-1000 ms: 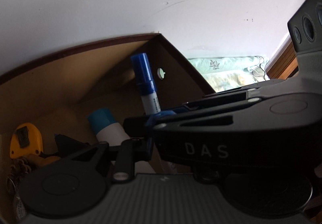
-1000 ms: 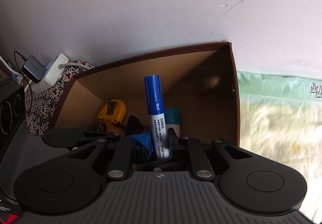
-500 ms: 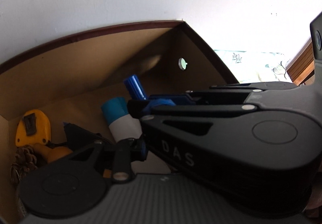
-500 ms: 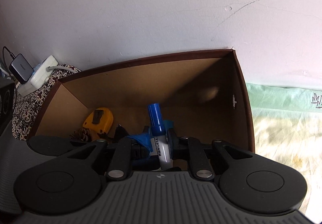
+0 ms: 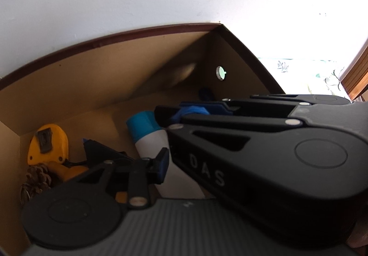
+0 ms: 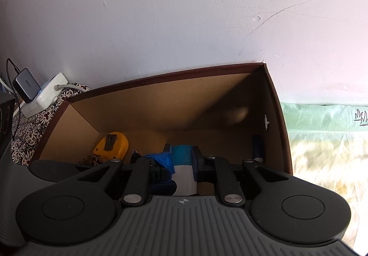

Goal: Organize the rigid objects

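Note:
An open cardboard box (image 6: 161, 76) stands against the wall. A blue marker (image 6: 257, 147) lies on its floor along the right wall; only its cap (image 5: 205, 93) shows in the left wrist view. My right gripper (image 6: 181, 159) hangs over the box, open, with nothing between its fingers. A white bottle with a teal cap (image 6: 181, 152) shows through the gap below. The right gripper's body hides one finger of my left gripper (image 5: 178, 162). Its jaws are opening, and nothing touches the visible pad (image 5: 162, 164).
A yellow tape measure (image 5: 47, 145), a pine cone (image 5: 38, 177) and a black object (image 5: 99, 150) lie at the box's left end. A charger (image 6: 25, 85) on a patterned cloth (image 6: 30, 131) sits left of the box. Green bedding (image 6: 322, 117) lies to the right.
The marker has left my right gripper's fingers and now lies by the box's right wall. Both grippers have tipped down toward the box. The left finger has shifted slightly outward.

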Action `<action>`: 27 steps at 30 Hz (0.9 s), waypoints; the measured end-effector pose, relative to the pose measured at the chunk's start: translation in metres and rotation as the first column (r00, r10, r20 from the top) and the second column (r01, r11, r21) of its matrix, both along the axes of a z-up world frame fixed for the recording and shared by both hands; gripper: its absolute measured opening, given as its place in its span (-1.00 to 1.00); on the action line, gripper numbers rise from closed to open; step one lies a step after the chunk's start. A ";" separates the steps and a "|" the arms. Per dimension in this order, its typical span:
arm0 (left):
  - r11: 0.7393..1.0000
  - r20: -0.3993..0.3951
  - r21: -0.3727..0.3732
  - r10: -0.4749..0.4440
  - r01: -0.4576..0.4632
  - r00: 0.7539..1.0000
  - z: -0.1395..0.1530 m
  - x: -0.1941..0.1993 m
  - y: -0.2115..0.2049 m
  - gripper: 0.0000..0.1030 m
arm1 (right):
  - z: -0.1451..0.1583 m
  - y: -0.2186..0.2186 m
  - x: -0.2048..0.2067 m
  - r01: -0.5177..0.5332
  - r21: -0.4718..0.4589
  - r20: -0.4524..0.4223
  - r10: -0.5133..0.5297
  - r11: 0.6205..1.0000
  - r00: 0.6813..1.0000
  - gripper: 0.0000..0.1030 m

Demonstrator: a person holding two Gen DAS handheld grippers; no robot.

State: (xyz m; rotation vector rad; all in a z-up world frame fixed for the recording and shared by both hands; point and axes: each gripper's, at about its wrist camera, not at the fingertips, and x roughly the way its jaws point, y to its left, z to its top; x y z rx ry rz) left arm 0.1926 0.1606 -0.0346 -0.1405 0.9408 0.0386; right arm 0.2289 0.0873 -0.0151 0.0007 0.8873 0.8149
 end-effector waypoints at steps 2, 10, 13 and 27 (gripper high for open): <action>1.000 0.002 0.005 0.005 -0.005 1.000 -0.001 0.001 -0.003 -0.62 | -0.001 0.000 -0.001 0.002 0.004 0.005 -0.002 1.000 1.000 -1.00; 0.999 0.017 0.027 0.024 -0.025 1.000 -0.003 -0.004 0.000 -0.52 | -0.004 -0.005 -0.007 0.011 0.024 0.022 -0.011 1.000 1.000 -1.00; 0.999 0.022 0.035 0.026 -0.027 0.999 -0.001 -0.006 0.002 -0.49 | -0.004 -0.006 -0.007 0.011 0.026 0.022 -0.012 1.000 1.000 -1.00; 0.997 0.046 0.068 0.040 -0.043 0.998 0.008 -0.014 -0.005 -0.44 | -0.005 -0.010 -0.007 0.006 0.047 0.020 -0.007 0.999 1.000 -1.00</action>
